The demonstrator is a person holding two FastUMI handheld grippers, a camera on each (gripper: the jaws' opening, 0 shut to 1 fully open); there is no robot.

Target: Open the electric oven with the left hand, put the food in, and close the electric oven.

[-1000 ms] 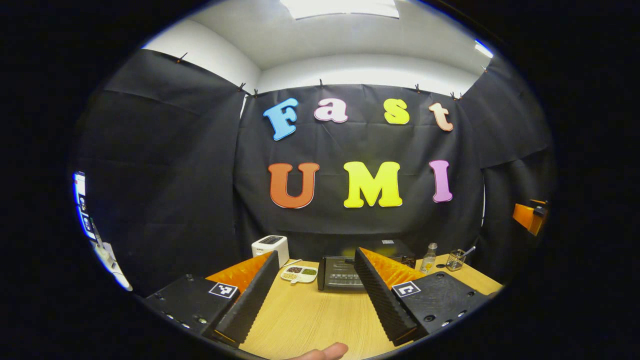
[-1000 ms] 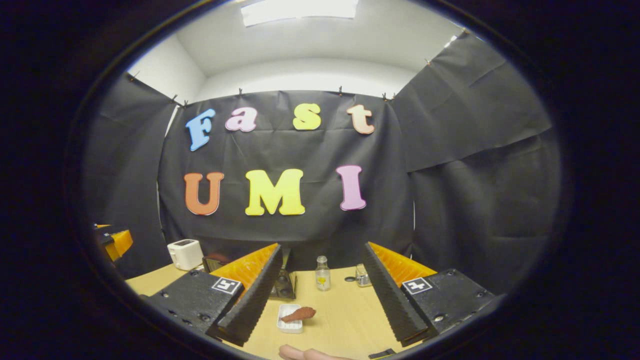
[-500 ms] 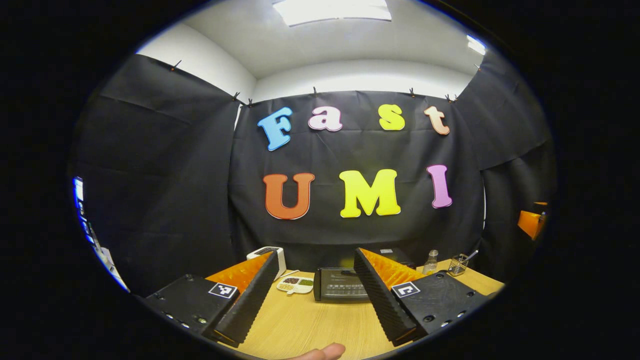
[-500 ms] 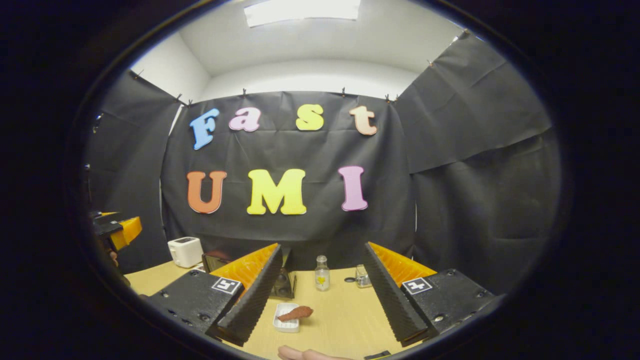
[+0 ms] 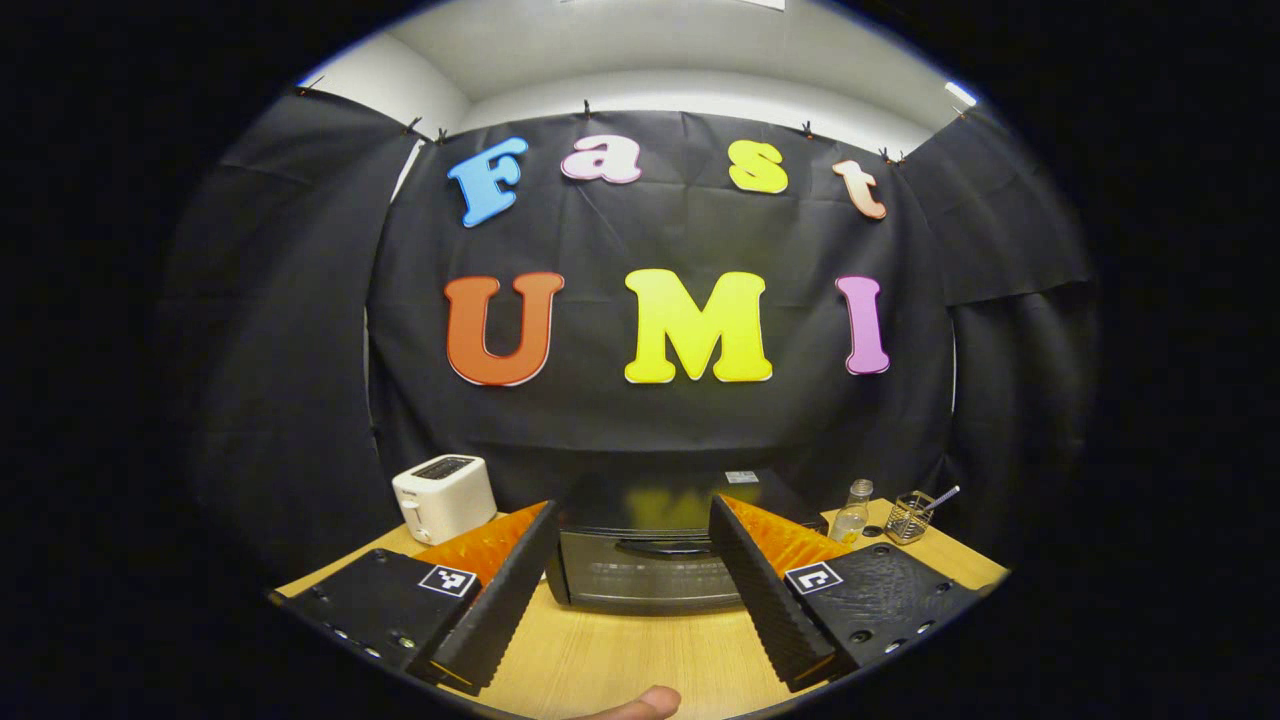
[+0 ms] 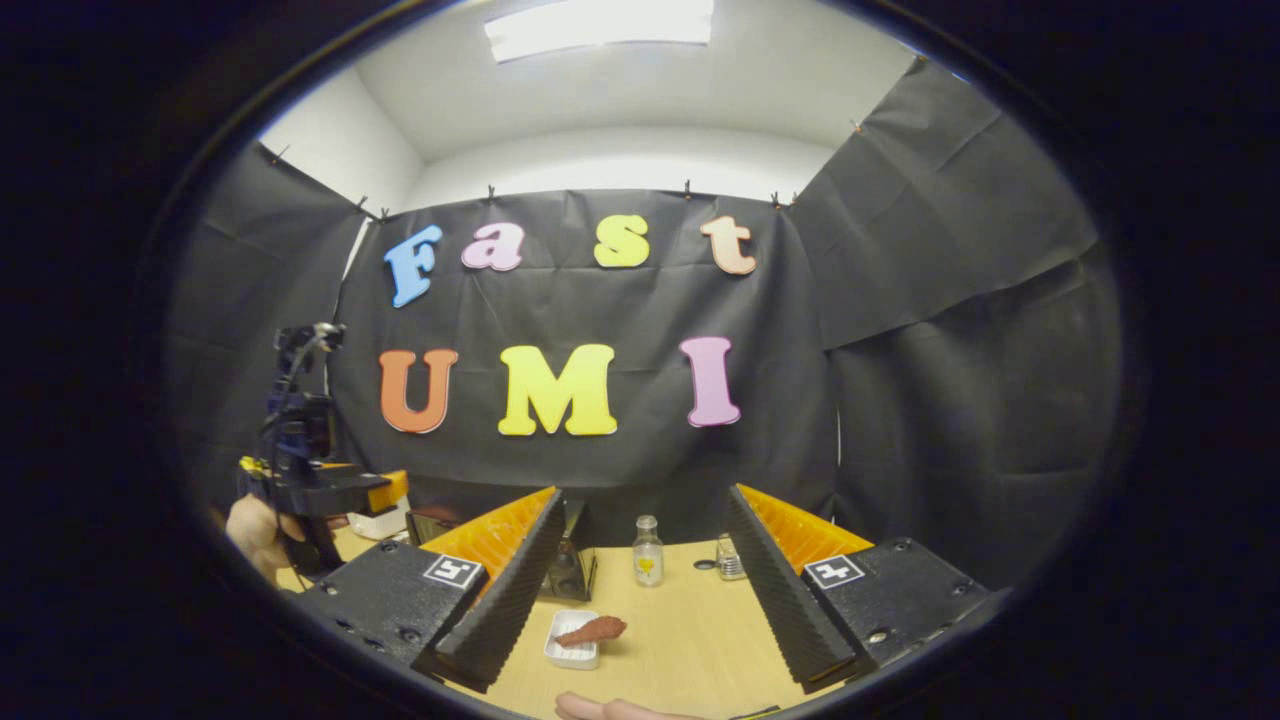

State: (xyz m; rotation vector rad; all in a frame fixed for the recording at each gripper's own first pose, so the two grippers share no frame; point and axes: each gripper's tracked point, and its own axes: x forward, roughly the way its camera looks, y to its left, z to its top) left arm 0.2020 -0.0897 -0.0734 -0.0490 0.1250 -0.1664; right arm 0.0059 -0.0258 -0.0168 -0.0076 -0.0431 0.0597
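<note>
In the left gripper view, the left tongs [image 5: 628,600] are spread and empty, facing the closed electric oven [image 5: 640,545] at the counter's [image 5: 620,660] far edge, with a white toaster [image 5: 444,497] toward its far left corner. In the right gripper view, the right tongs [image 6: 640,600] are spread too, over a small white tray [image 6: 574,650] bearing the reddish food [image 6: 592,630]; a bottle [image 6: 648,551] stands beyond, and the left tongs [image 6: 330,490] show at the left edge in a hand [image 6: 255,530].

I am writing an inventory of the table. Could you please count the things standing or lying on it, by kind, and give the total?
Appliances: 2, the oven and the toaster
Glass bottles: 1
Wire holders: 1
White dishes with food: 1, bearing a reddish-brown piece of food
Total: 5
</note>
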